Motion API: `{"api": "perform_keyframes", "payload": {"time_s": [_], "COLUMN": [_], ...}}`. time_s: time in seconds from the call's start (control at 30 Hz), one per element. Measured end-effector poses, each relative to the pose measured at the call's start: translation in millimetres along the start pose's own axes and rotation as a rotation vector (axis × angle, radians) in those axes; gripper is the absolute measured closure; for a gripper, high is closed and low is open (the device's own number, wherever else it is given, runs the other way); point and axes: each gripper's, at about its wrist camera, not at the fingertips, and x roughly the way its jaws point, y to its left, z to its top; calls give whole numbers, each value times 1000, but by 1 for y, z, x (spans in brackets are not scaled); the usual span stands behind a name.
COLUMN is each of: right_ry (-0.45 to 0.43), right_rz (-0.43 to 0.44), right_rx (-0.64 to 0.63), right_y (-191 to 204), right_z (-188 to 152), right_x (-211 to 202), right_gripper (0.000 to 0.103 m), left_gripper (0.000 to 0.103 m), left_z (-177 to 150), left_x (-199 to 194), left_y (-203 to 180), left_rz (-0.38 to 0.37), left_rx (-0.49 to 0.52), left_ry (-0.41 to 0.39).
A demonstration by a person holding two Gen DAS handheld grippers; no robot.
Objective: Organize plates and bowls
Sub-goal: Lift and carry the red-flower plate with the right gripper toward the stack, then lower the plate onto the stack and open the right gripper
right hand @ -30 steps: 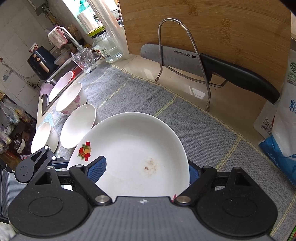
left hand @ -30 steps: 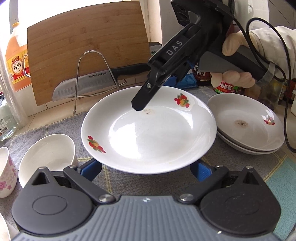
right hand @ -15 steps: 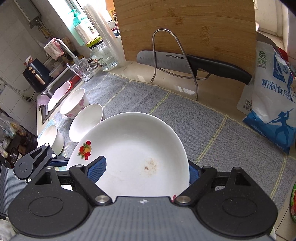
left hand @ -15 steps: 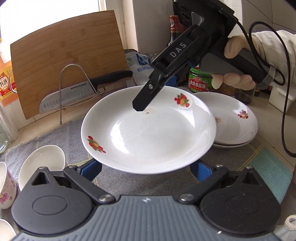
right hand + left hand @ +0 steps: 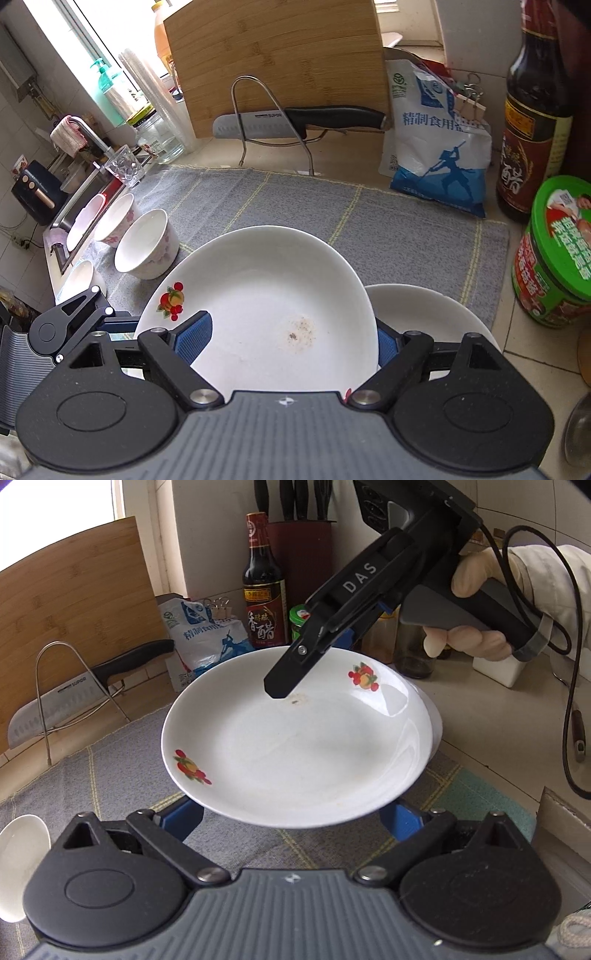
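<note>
Seen from the left wrist camera, a small white bowl (image 5: 20,864) sits at the far left edge of the frame on the gray mat (image 5: 103,782). Behind it, at upper left, a bamboo cutting board (image 5: 70,590) leans upright, and a knife (image 5: 85,686) rests across a wire rack (image 5: 48,686). At centre, a white plate (image 5: 295,746) with fruit decals is held level above the mat. The left gripper (image 5: 291,814) has its blue fingers (image 5: 184,818) set wide at the plate's near rim; whether they grip it cannot be told. From upper right the right gripper (image 5: 284,686) reaches down onto the plate's far rim, held by a gloved hand (image 5: 469,609). A salt bag (image 5: 207,638) and a vinegar bottle (image 5: 264,587) stand behind the plate. A sliver of stacked plates (image 5: 436,727) peeks out beyond its right edge.

From the right wrist camera, three bowls (image 5: 147,243) line the left side of the mat (image 5: 295,206) near the sink (image 5: 77,206). The plate (image 5: 266,295), carrying a brownish stain, fills the lower centre, and the right gripper (image 5: 284,343) is clamped on its rim, blue fingers (image 5: 194,339) pressed to either side. The stacked plates (image 5: 424,314) lie just to the right, partly under the held plate. A green-lidded jar (image 5: 554,254) stands on the surface at far right.
</note>
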Motion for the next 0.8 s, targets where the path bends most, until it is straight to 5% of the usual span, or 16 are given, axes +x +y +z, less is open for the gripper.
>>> {"api": "perform_keyframes", "payload": {"time_s": [0.8], "right_ry": [-16], "right_rz": [-76], "right_rx": [126], "right_y": [-54], "right_z": [-38], "right_x": [-14], "right_gripper": [12], "left_gripper": [2], "left_z": [16], "left_x": [36], "left_y": [-18], "left_rz": [-98], "left_rx": [68], "left_ry": [40]}}
